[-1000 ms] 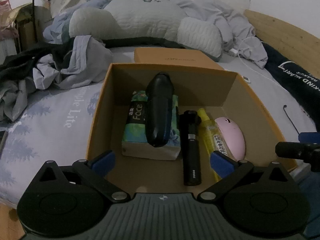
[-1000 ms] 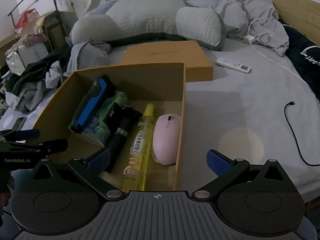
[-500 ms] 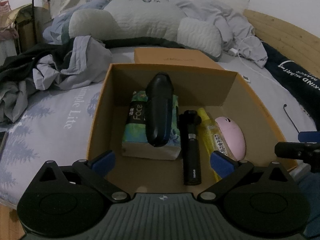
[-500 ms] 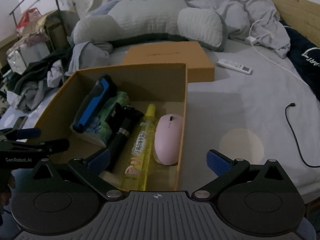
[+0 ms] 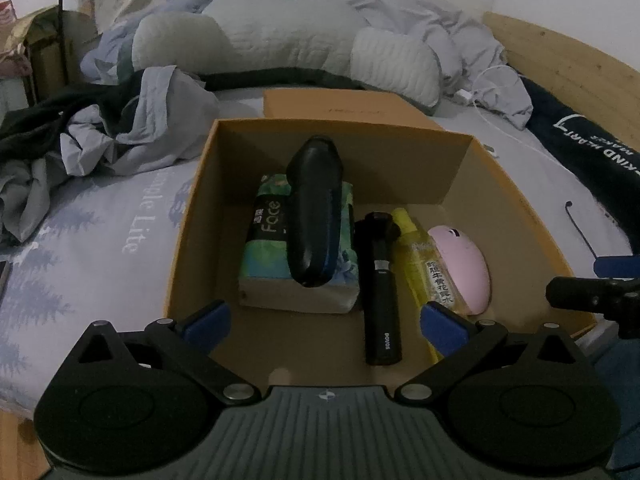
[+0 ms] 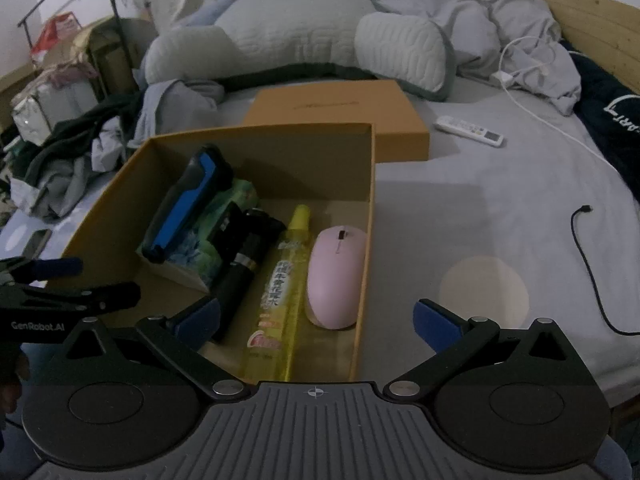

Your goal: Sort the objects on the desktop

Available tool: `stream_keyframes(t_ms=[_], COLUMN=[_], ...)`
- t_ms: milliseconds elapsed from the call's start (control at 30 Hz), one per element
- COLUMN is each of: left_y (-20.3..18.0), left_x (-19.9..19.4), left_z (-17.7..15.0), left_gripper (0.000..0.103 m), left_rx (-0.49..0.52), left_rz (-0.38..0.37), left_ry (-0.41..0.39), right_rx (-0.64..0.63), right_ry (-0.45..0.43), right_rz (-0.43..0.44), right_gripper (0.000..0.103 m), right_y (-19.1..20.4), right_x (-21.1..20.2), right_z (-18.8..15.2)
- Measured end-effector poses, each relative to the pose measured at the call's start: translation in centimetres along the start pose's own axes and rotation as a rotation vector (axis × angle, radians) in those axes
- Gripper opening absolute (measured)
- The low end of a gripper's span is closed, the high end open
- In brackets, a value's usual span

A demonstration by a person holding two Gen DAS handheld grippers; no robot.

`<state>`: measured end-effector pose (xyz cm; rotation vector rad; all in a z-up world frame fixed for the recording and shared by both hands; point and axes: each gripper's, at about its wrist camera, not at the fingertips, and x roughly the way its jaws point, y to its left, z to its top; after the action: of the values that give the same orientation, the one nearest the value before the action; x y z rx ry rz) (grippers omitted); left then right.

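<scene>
An open orange cardboard box [image 5: 192, 200] [image 6: 370, 184] sits on the bed. Inside lie a green tissue pack [image 5: 264, 248] [image 6: 200, 248] with a black-and-blue device [image 5: 314, 216] [image 6: 184, 208] on top, a black tube-shaped tool [image 5: 380, 292] [image 6: 244, 268], a yellow bottle [image 5: 424, 264] [image 6: 284, 288] and a pink mouse [image 5: 464, 268] [image 6: 336, 276]. My left gripper [image 5: 324, 324] hangs open at the box's near edge, empty. My right gripper [image 6: 316, 320] is open and empty over the box's right wall.
The orange lid [image 6: 340, 120] lies behind the box. A white remote [image 6: 468, 130], a white cable [image 6: 552, 124] and a black cable [image 6: 588, 252] lie on the grey sheet to the right. Crumpled clothes [image 5: 100, 136] pile at left; a big pillow [image 5: 280, 44] is behind.
Both grippers have stayed open and nearly still; the views shifted only slightly. Nothing in the box moved.
</scene>
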<state>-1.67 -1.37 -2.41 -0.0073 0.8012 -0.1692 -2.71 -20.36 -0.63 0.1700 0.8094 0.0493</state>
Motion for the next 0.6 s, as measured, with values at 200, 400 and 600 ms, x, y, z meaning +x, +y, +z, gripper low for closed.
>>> stream_keyframes(t_ms=[200,400,600], left_y=[-0.1,-0.16,-0.38], left_x=[-0.05,-0.11,-0.27], left_z=[-0.06,-0.03,0.06], left_gripper=[0.103,0.103,0.103], left_rx=[0.003,0.004,0.002], left_rz=[0.0,-0.004,-0.013], left_ry=[-0.001,-0.003,-0.001], right_rx=[-0.004,-0.004,0.009], right_ry=[-0.003,-0.007,-0.018], right_rz=[0.001,-0.002,-0.016], right_gripper=[0.103,0.103,0.103], right_y=[0.01,-0.04,-0.39], right_x=[-0.12,-0.22,-0.44], right_z=[0.0,0.07,0.29])
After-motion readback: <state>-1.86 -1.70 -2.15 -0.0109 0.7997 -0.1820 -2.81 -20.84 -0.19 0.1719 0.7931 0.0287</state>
